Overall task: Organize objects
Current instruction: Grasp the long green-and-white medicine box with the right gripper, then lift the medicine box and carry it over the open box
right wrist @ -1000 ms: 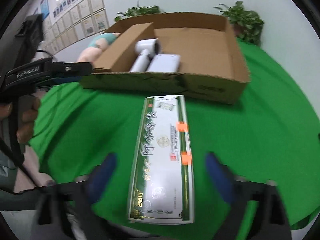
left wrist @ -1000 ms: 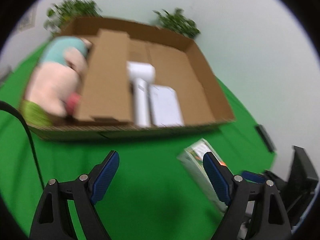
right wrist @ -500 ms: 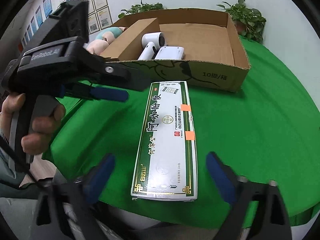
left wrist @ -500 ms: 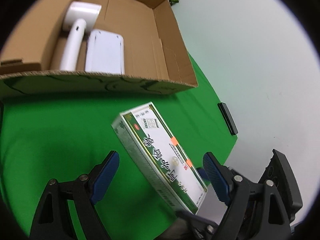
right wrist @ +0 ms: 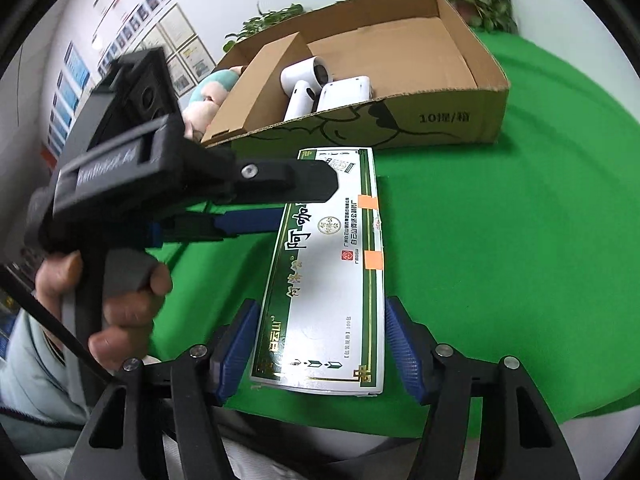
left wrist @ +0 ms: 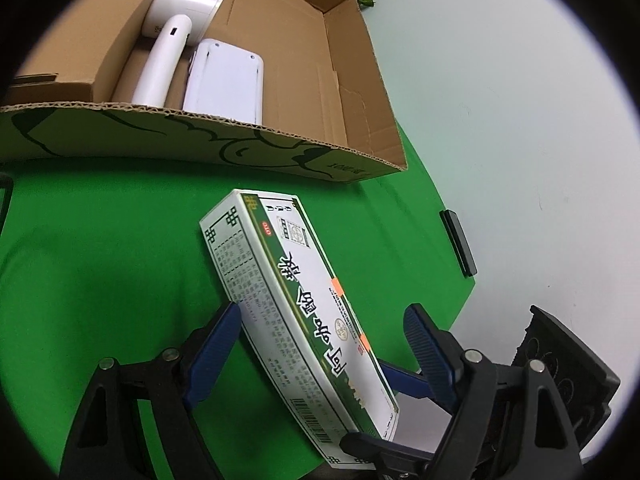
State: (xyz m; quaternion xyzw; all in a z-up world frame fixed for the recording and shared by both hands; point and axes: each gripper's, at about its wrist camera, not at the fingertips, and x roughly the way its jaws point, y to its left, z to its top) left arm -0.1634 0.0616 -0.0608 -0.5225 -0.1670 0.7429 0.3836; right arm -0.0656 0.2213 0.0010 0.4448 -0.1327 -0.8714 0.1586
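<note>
Long flat carton (right wrist: 328,276), glossy white top with dark green and gold border stripes, big green characters down the middle, two orange tape squares on its right edge, barcode and fine print on the side wall seen in the left wrist view (left wrist: 304,312). It lies flat on the green cloth tabletop (right wrist: 500,248), near end at the near table edge, far end just short of the cardboard box (right wrist: 400,128).

Right claw (right wrist: 318,356): black plastic frame, blue ribbed pads, jaws apart, straddling the carton's near end; left pad (right wrist: 236,352) looks just beside the carton edge, right pad close too, contact cannot be told.

Left claw (left wrist: 320,348): same build, jaws apart, reaching over the carton from the left; its left pad (left wrist: 212,352) sits against or just beside the carton's side wall, right pad clear of it. A bare hand (right wrist: 108,292) grips its handle.

Box is brown corrugated, open top, shallow, with a green line drawing and print on the near wall. Inside: a white smooth plastic hair dryer (left wrist: 168,40), a white rounded flat device (left wrist: 226,80) touching it on the right, a folded cardboard divider (right wrist: 264,80), and a pink and teal plush toy (right wrist: 208,92) to the far left. A small black flat bar (left wrist: 458,242) lies at the tabletop's right edge.
</note>
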